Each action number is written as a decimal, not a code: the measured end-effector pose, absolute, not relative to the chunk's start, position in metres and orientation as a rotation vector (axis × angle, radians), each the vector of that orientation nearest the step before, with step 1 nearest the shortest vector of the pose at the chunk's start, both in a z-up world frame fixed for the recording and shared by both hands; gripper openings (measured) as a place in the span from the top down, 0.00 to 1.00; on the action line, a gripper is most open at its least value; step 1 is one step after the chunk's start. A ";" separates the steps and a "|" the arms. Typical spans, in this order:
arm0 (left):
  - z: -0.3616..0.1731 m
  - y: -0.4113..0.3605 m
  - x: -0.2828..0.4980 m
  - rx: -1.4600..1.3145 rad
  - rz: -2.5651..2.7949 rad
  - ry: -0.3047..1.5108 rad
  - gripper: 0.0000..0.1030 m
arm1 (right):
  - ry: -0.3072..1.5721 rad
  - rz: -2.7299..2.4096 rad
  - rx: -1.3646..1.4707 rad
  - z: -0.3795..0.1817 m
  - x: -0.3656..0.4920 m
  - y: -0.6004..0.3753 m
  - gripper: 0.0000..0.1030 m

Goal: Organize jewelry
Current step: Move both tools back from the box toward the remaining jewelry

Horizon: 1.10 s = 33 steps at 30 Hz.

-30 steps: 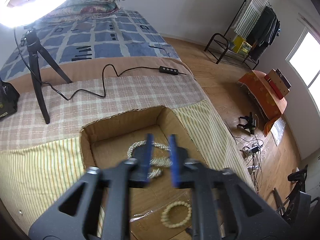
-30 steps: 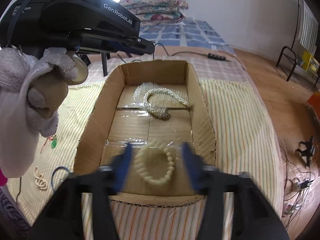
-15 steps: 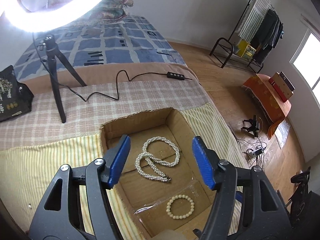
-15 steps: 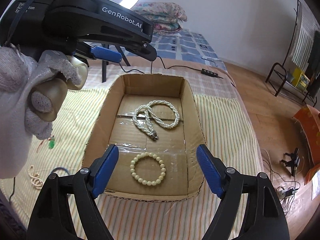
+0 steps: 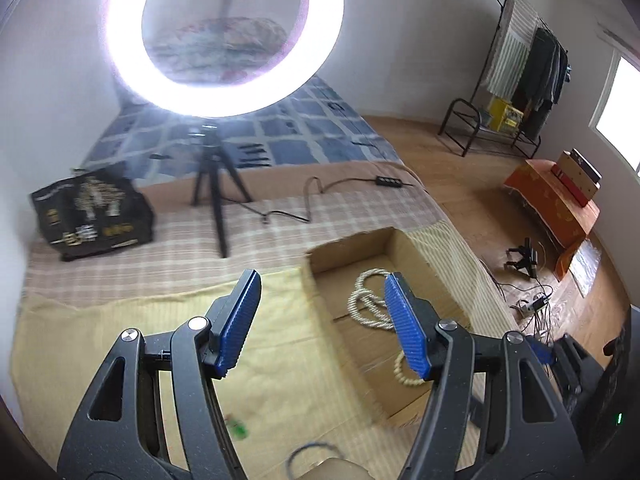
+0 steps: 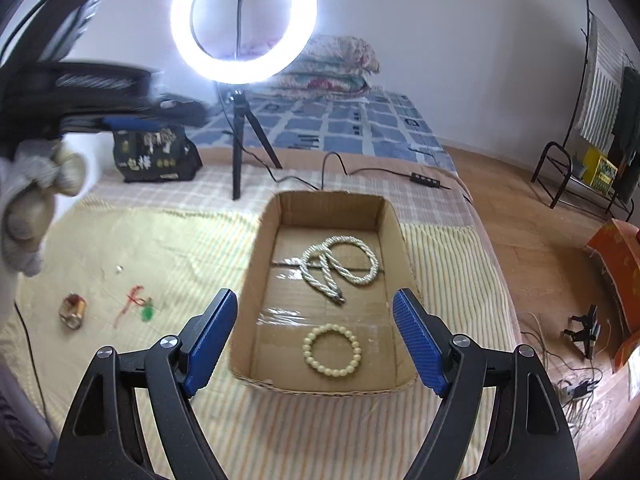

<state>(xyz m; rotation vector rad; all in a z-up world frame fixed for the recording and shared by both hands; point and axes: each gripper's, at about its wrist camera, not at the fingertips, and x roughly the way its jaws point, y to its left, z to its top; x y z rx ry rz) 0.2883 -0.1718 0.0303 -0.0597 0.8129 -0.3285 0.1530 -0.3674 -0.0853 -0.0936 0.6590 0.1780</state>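
Observation:
A shallow cardboard box [image 6: 394, 224] lies on the yellow striped cloth on the bed. In it are a pearl necklace [image 6: 340, 264] at the back and a cream bead bracelet [image 6: 332, 350] at the front. My right gripper [image 6: 316, 340] hovers open above the box's near edge, with nothing held. My left gripper [image 5: 322, 320] is open and empty too, raised above the cloth left of the box [image 5: 424, 256], where the necklace [image 5: 366, 304] and part of the bracelet [image 5: 400, 372] show. Loose pieces lie on the cloth: a red-string charm with a green stone [image 6: 138, 304] and a gold ring-like piece [image 6: 73, 312].
A lit ring light [image 6: 244, 20] on a black tripod [image 6: 240, 132] stands behind the box, its cable running right. A black bag [image 6: 156, 156] sits at the back left. A gloved hand [image 6: 28, 208] holds the left gripper at far left. The bed's edge drops to a wooden floor on the right.
Both grippers opened, let go of the necklace and the bracelet in the box, and rose. The left one then swung away to the left, over the cloth.

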 end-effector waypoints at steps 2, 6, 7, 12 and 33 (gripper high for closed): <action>0.039 -0.151 0.276 -0.063 -0.314 0.797 0.36 | 0.644 0.189 -0.075 -0.080 0.150 -0.362 0.22; 0.052 -0.112 0.249 -0.059 -0.282 0.771 0.36 | 0.597 0.230 -0.030 -0.070 0.144 -0.348 0.22; 0.054 -0.104 0.244 -0.058 -0.275 0.768 0.36 | 0.588 0.241 -0.024 -0.069 0.143 -0.344 0.22; 0.059 -0.056 0.211 -0.078 -0.223 0.758 0.36 | 0.558 0.320 -0.024 -0.065 0.141 -0.314 0.22; -0.068 0.076 0.157 -0.201 -0.049 1.011 0.45 | 0.908 0.472 -0.031 -0.142 0.194 -0.221 0.22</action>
